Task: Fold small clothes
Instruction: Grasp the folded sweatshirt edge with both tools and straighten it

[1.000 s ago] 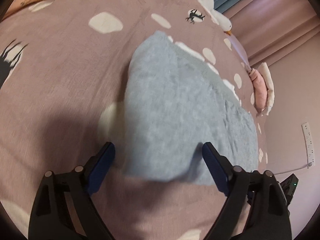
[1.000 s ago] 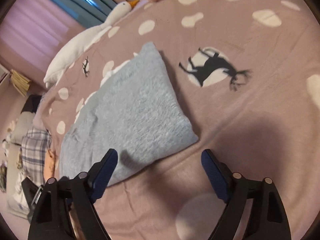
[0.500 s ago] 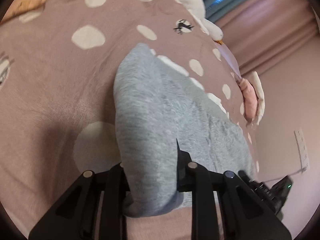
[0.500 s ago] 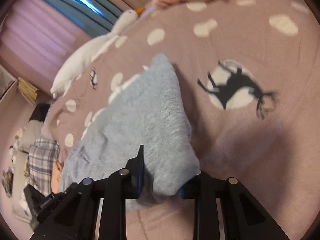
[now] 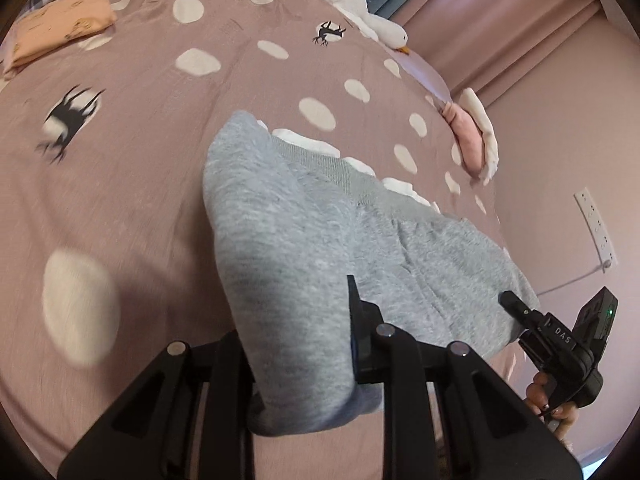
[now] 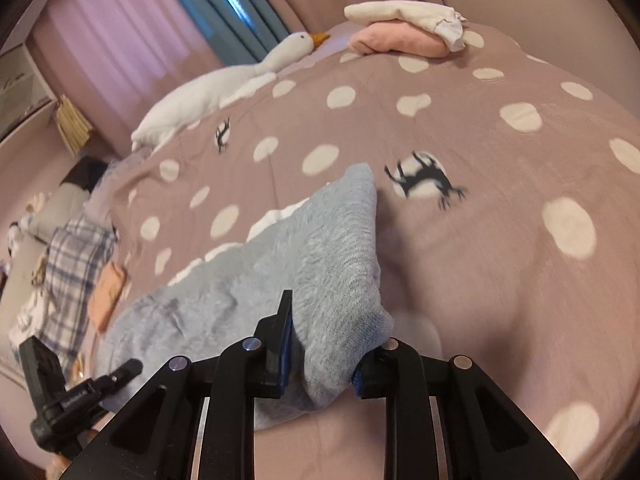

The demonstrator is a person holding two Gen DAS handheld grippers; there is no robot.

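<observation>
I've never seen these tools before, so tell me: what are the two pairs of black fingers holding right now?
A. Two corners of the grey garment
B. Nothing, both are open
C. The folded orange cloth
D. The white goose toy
A: the left gripper and the right gripper are each clamped on a near corner of the grey garment, lifting its edge off the spotted bedspread.

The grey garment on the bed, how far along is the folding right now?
Done: folded pieces already lie aside, a peach one and a pink and white pile. In hand: the left hand-held gripper and the right hand-held gripper are each clamped on a near corner of the grey garment, lifting that edge off the dotted bedspread. Left: carrying the edge over and flattening the fold.
</observation>
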